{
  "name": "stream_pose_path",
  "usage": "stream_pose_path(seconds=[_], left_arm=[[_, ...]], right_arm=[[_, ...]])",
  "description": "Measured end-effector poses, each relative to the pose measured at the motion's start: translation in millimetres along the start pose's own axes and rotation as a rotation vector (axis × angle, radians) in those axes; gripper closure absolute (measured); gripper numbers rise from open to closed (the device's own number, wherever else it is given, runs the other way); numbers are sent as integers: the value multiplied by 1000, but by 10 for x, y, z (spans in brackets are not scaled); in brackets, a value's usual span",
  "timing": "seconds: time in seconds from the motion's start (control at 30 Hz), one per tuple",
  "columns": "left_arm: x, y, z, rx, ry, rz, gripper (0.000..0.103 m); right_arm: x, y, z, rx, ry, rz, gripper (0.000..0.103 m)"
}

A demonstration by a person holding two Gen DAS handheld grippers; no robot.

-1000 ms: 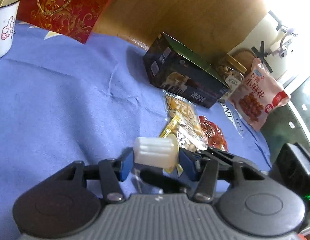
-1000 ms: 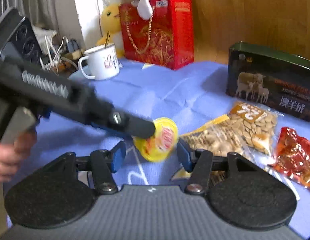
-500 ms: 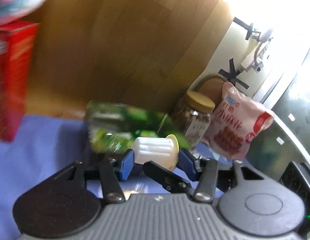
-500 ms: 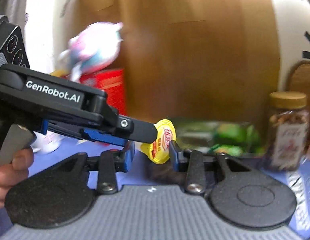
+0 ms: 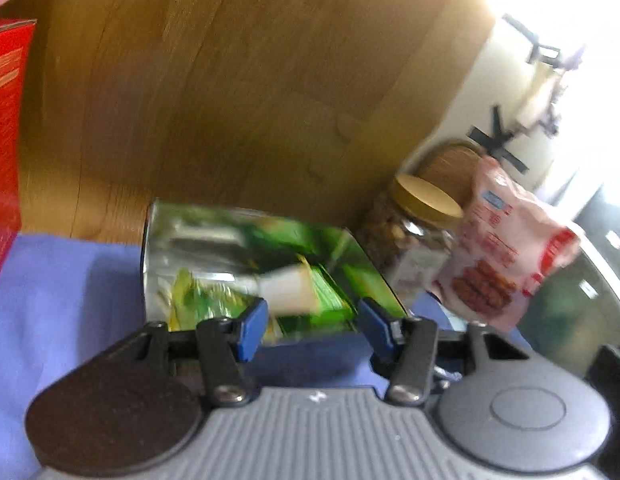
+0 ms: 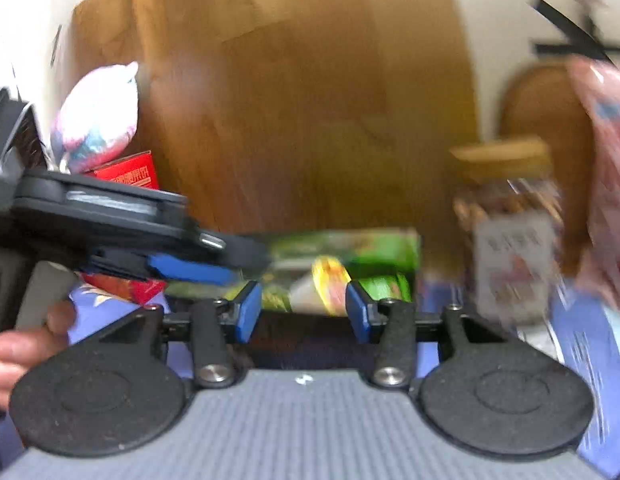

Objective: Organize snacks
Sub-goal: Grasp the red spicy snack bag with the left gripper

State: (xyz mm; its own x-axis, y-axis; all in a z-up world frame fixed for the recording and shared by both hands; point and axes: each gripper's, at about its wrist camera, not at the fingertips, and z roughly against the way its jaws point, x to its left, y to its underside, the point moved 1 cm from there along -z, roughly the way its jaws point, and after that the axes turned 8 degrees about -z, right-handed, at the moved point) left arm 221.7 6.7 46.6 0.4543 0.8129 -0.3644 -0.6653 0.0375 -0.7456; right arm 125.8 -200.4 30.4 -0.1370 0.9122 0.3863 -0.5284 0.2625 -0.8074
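A small jelly cup (image 5: 288, 288) with a yellow lid shows blurred over the open tin box (image 5: 150, 264), which holds green packets. My left gripper (image 5: 313, 330) is open; the cup lies beyond its blue pads and touches neither. In the right wrist view the cup (image 6: 317, 286) appears in the gap ahead of my right gripper (image 6: 304, 310). The right jaws are opening and no pad presses on the cup. The left gripper (image 6: 230, 260) reaches in from the left, just short of the cup, above the tin (image 6: 385, 248).
A nut jar (image 5: 417, 236) with a gold lid and a pink snack bag (image 5: 509, 256) stand right of the tin. A red gift box (image 6: 126, 176) and a plush toy (image 6: 98, 120) are at the left. A wooden panel backs the blue cloth (image 5: 70, 300). A hand (image 6: 26, 344) holds the left gripper.
Both grippers swung from the table's middle to the open tin. The cup, held in the left jaws before, has left them. The right jaws narrowed around it, then widened.
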Motion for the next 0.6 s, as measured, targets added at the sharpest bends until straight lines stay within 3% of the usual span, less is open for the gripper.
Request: stream_pose_path(seconds=[0.13, 0.27, 0.4, 0.6], left_arm=[[-103, 360, 27, 114, 62, 9, 52], [-148, 725, -10, 204, 144, 84, 52], [-182, 966, -53, 218, 95, 97, 58], [-232, 966, -82, 226, 35, 88, 67]], right_arm=[[-469, 308, 314, 87, 25, -222, 54], [-747, 533, 480, 140, -6, -409, 54], [-699, 593, 469, 143, -30, -466, 55], [-537, 561, 274, 202, -90, -504, 55]])
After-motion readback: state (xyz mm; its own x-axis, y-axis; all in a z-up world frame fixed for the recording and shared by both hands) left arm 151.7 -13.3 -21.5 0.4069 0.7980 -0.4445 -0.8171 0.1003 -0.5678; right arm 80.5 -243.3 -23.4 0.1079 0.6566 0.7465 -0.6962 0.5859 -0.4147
